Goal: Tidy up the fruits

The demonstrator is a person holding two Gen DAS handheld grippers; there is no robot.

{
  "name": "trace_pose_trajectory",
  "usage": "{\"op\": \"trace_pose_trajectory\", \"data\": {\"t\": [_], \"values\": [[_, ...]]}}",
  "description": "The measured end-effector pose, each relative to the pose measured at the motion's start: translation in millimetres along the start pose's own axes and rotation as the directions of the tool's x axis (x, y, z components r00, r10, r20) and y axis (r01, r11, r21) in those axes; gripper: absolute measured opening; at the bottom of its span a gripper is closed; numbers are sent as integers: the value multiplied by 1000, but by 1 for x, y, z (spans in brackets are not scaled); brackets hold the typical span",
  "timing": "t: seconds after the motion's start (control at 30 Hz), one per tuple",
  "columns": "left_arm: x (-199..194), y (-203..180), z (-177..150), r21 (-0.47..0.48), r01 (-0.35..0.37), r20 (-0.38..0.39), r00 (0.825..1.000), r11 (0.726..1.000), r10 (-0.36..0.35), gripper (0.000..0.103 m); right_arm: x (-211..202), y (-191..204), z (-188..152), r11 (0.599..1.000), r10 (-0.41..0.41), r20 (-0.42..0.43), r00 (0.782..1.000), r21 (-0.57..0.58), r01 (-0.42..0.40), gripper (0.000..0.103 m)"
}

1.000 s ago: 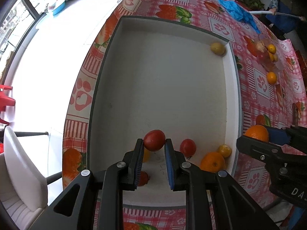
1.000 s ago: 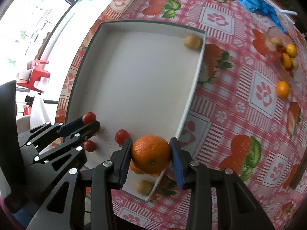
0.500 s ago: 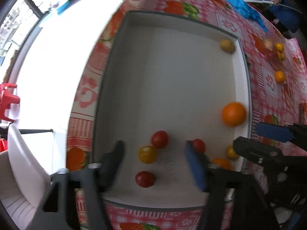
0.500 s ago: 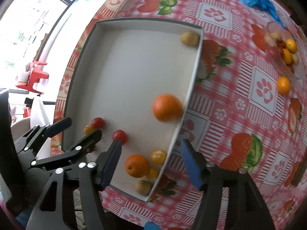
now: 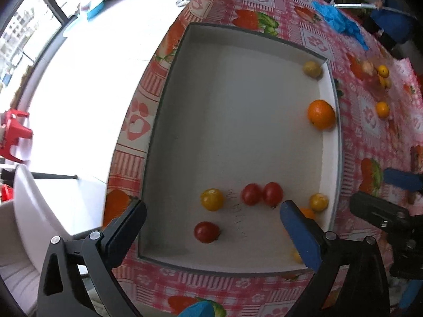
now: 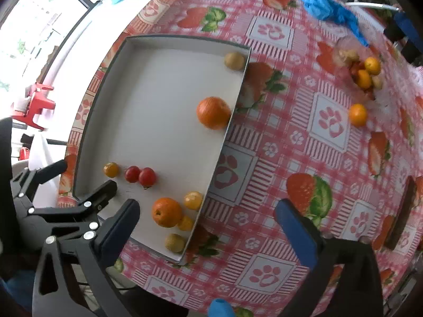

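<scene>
A white tray [image 5: 331, 158] with a grey rim lies on the strawberry tablecloth. My left gripper [image 5: 211, 206] hangs over its near end, jaws opening wide with nothing gripped. Below it lie a yellow tomato [image 5: 211, 199], two touching red tomatoes [image 5: 261, 193] and a third red one [image 5: 206, 232]. My right gripper [image 6: 207, 206] straddles the tray's right wall, jaws also opening, empty. A big orange [image 6: 213, 112] rests against that wall. Another orange [image 6: 166, 212] and small yellow fruits [image 6: 193, 200] sit in the near right corner. A yellow-green fruit [image 6: 234, 60] lies in the far corner.
A clear bag of small fruits [image 6: 364, 74] and a loose orange [image 6: 357, 115] lie on the cloth at the far right. A blue glove [image 6: 325, 2] is at the table's back. The table edge runs close along the tray's left side, with a red stool [image 6: 37, 100] on the floor beyond.
Both grippers opened. The left let go of a red tomato, which now lies in the tray. The right released the big orange, which rolled up along the tray's right wall.
</scene>
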State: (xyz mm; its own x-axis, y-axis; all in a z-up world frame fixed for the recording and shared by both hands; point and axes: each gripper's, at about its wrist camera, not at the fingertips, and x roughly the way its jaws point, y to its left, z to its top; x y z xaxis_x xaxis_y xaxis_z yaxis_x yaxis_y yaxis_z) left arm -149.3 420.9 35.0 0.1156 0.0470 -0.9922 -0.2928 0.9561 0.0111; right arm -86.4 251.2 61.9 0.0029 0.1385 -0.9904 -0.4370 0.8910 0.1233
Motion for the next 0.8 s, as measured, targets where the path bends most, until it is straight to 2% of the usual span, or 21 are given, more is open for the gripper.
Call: {"op": "trace_pose_trajectory", "data": {"t": [0.23,0.8], "values": [[-10,-1,-3,20,-72,16,997,997,72,101,-8,3,-10,1000,-11,2,1000,8,11,103],[-17,-22,-2,98,-107,-9,994,989,108,101,-15,2,-11,1000,-4,7,1000,13,3,103]]}}
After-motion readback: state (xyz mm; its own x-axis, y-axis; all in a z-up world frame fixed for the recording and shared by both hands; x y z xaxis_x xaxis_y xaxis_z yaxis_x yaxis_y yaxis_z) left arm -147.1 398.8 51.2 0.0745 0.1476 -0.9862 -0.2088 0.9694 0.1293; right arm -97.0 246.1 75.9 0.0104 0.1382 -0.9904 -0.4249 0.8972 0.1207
